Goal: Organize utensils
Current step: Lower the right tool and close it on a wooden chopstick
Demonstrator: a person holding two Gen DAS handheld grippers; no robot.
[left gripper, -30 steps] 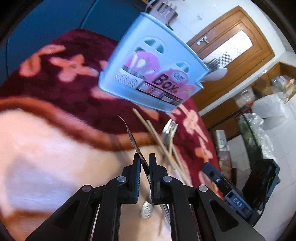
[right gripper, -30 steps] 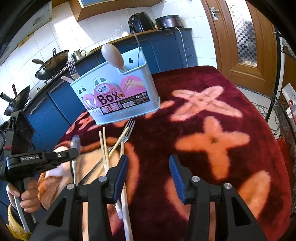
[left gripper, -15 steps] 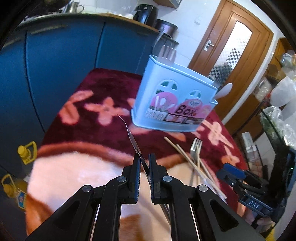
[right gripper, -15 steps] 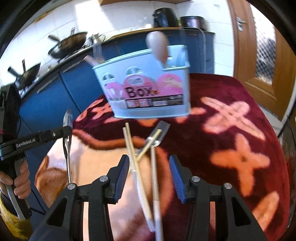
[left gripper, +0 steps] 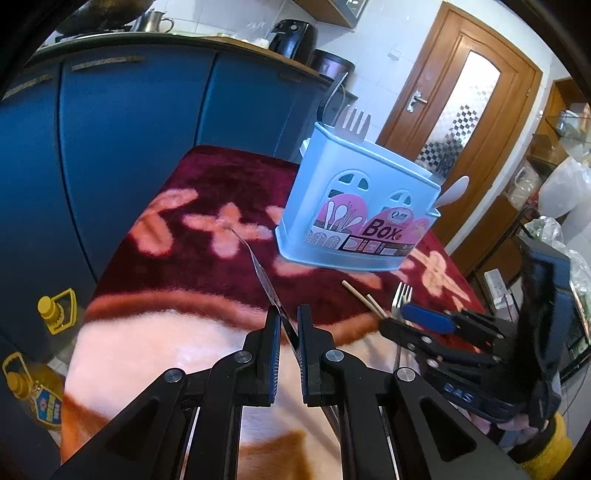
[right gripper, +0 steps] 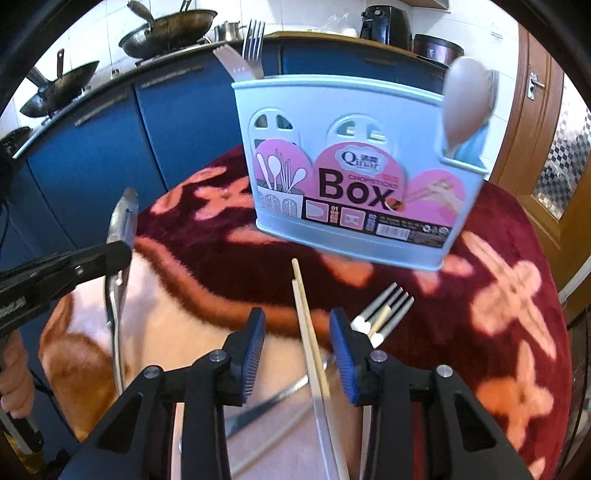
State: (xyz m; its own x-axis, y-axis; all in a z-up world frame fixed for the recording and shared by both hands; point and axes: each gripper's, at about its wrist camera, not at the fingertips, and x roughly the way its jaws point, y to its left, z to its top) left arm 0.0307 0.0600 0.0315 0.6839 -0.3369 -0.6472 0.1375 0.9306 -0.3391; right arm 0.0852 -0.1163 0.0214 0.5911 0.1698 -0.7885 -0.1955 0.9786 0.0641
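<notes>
The pale-blue utensil holder (right gripper: pixel 354 173) carries a pink label reading "Qinar", "CHOPSTICKS" and "Box"; the right tool (left gripper: pixel 424 325) bears the letters "DAS".

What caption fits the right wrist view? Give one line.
Right gripper, jaws closing, straddles chopsticks before the box.

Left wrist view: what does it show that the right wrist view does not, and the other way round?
Only left wrist: yellow bottles beside the cabinet, and the right gripper seen from the side.

Only right wrist: woks on the counter, and the left gripper holding a knife flat-on. Its own jaws, just closing, straddle the chopsticks without pressing them.

Both: the blue box, the fork on the cloth, the wooden door.
</notes>
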